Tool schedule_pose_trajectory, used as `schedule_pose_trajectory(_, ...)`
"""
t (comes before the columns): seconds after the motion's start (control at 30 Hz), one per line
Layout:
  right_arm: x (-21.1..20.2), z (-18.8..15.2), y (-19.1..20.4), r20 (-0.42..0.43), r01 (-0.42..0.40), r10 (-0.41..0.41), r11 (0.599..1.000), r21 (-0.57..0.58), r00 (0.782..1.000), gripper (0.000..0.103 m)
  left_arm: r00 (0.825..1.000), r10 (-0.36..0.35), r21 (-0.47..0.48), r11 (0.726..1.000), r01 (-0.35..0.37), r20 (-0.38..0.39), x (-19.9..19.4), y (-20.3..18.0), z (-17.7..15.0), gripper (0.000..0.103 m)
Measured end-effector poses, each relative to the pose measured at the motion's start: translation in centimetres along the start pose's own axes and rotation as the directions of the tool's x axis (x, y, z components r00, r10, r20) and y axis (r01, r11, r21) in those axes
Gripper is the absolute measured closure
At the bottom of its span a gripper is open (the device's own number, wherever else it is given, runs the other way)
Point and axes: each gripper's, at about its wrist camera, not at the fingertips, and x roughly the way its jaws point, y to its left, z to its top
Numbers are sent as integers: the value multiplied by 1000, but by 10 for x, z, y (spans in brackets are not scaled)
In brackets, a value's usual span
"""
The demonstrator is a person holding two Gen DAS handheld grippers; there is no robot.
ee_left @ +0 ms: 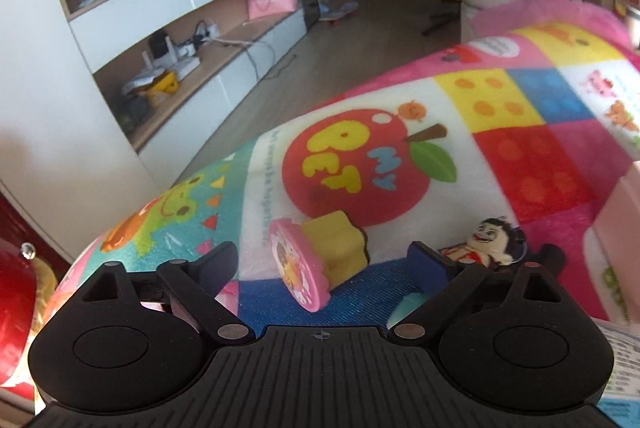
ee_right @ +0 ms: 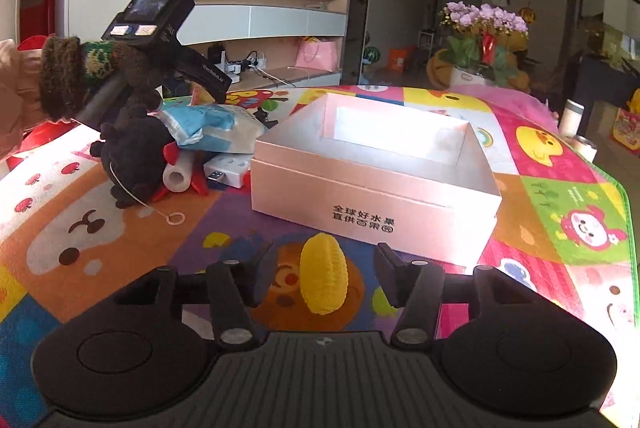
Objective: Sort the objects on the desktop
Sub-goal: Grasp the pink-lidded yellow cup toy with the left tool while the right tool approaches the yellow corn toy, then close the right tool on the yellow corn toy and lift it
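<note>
The pink box point(ee_left: 618, 212) was cut off by the left wrist view's right edge, only a corner showing; the doll figure point(ee_left: 486, 242) lay partly hidden behind the left gripper point(ee_left: 322, 260); the small print on the mat point(ee_left: 264, 184) was blurred beyond reading.

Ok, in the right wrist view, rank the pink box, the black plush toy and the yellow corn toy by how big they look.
1. pink box, clearly largest.
2. black plush toy.
3. yellow corn toy, smallest, though it lies nearest the camera, so the gap to the plush is unsure.
</note>
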Motion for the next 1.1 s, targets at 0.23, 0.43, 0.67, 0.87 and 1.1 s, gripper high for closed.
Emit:
schedule_pose_trajectory(0.23, 5, -13, -17, 5, 17, -18, 989, 149, 1000, 38, 998, 68, 11, 998, -69, 12, -4, 9, -6, 49)
schedule_pose_trajectory(0.43, 16, -13, -22, -46, 7, 2, 982, 187, 999, 31, 972, -14, 133, 991, -17, 234, -105, 4, -32, 54)
schedule_pose_trajectory(0.67, 18, -15, -29, -70, 27, -10, 971, 236, 997, 21, 924, -228, 442, 894, 74, 306, -219, -42, -119, 56)
schedule_pose_trajectory(0.87, 14, -15, -22, -50, 67, -58, 976, 206, 997, 18, 913, -325, 416, 886, 203, 247, -230, -62, -185, 56)
schedule_pose_trajectory(1.1, 14, -14, -23, -62, 106, -95, 973, 206, 994, 15, 878, -424, 277, 891, 360, 221, -233, -62, -225, 34)
